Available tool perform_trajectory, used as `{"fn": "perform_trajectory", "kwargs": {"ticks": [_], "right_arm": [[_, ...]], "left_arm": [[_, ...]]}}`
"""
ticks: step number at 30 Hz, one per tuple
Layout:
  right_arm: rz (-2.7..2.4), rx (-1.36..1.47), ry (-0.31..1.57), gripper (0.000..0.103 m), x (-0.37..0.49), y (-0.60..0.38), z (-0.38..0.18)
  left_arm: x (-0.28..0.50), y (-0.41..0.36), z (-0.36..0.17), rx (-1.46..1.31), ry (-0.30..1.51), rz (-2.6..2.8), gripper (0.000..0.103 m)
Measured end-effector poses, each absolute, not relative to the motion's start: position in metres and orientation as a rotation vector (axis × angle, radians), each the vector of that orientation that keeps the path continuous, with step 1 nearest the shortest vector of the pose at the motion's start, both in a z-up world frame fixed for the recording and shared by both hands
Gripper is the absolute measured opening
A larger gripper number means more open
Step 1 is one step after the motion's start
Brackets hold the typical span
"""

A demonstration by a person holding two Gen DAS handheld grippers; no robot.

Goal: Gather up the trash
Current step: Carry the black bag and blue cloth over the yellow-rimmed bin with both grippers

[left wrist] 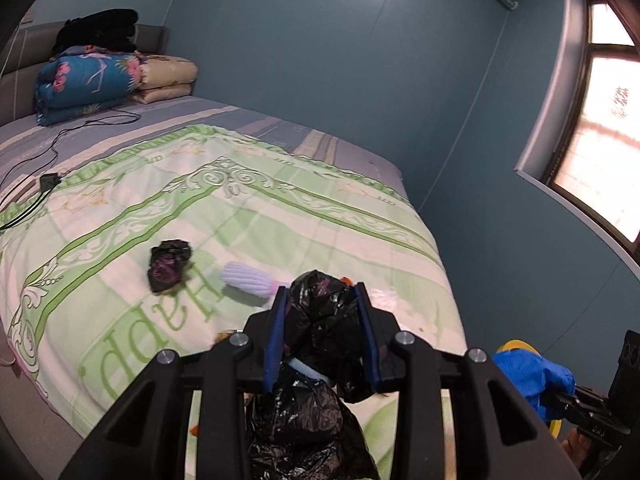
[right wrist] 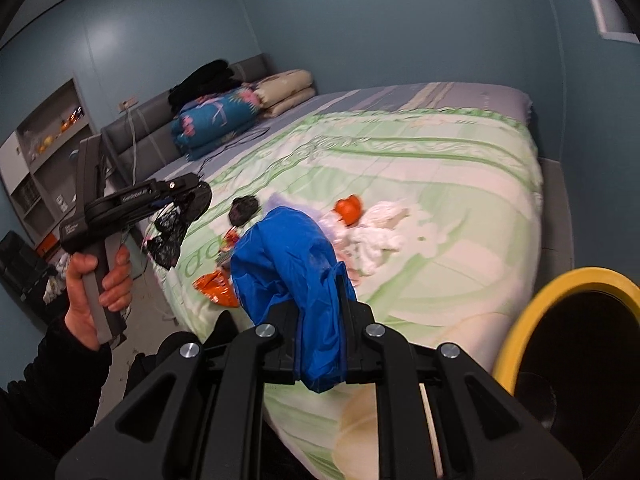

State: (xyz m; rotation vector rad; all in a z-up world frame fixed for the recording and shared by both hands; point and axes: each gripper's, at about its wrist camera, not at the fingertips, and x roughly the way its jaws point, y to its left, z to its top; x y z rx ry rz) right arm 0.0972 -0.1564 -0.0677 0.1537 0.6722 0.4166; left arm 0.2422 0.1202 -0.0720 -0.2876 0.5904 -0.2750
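My left gripper (left wrist: 322, 294) is shut on a crumpled black plastic bag (left wrist: 320, 320) and holds it above the near edge of the bed; it also shows in the right wrist view (right wrist: 170, 236). My right gripper (right wrist: 320, 276) is shut on a blue plastic bag (right wrist: 292, 256), beside a yellow-rimmed bin (right wrist: 520, 320). On the green bedspread (left wrist: 280, 216) lie another black wad (left wrist: 169, 264), a white ribbed piece (left wrist: 246, 280), an orange wrapper (right wrist: 214, 286), an orange object (right wrist: 348, 208) and white tissues (right wrist: 380, 228).
Folded quilts (left wrist: 92, 80) and dark clothes (left wrist: 100, 30) are stacked at the headboard. A black cable with a plug (left wrist: 48, 180) lies on the bed's left side. A window (left wrist: 600, 128) is on the right wall. Shelves (right wrist: 44, 152) stand left of the bed.
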Motion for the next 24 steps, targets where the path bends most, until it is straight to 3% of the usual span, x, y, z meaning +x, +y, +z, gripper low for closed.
{"fn": "perform_trajectory", "kwargs": {"ticks": [24], "right_arm": [[0.037, 0.256, 0.541, 0.012, 0.046, -0.294, -0.038]], "left_arm": [[0.23, -0.072, -0.038, -0.154, 0.616, -0.644, 0.03]]}}
